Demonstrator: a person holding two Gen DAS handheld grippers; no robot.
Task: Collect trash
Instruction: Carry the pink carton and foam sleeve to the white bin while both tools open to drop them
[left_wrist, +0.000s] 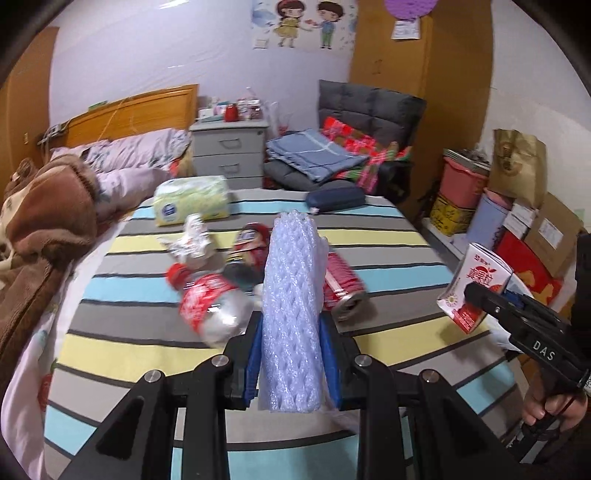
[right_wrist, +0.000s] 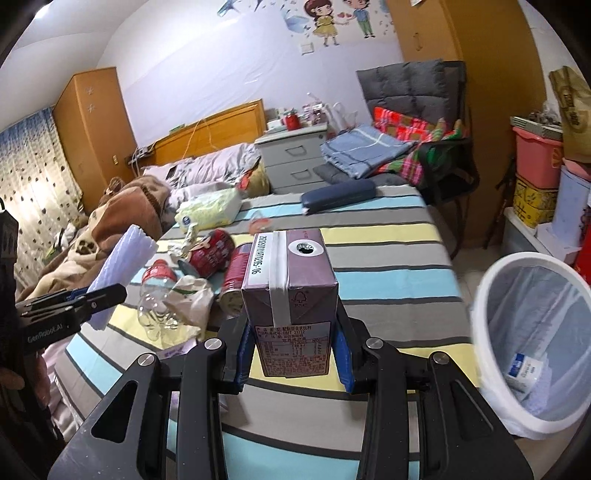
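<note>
My left gripper (left_wrist: 290, 354) is shut on a white foam net sleeve (left_wrist: 290, 306), held above the striped bed (left_wrist: 388, 240); it also shows in the right wrist view (right_wrist: 122, 266). My right gripper (right_wrist: 291, 350) is shut on a drink carton (right_wrist: 291, 288), also seen at the right of the left wrist view (left_wrist: 476, 280). On the bed lie a crushed plastic bottle (left_wrist: 210, 302), two red cans (left_wrist: 341, 284) (right_wrist: 212, 253) and crumpled wrappers (left_wrist: 192, 240). A white trash bin (right_wrist: 532, 332) with a plastic liner stands on the floor right of the bed.
A tissue pack (left_wrist: 192, 199) and a dark blue case (left_wrist: 334, 199) lie at the bed's far end. Blankets (left_wrist: 44, 221) are piled at left. A grey nightstand (left_wrist: 229, 151), a chair with folded cloth (left_wrist: 332, 155) and stacked boxes (left_wrist: 517, 214) stand behind.
</note>
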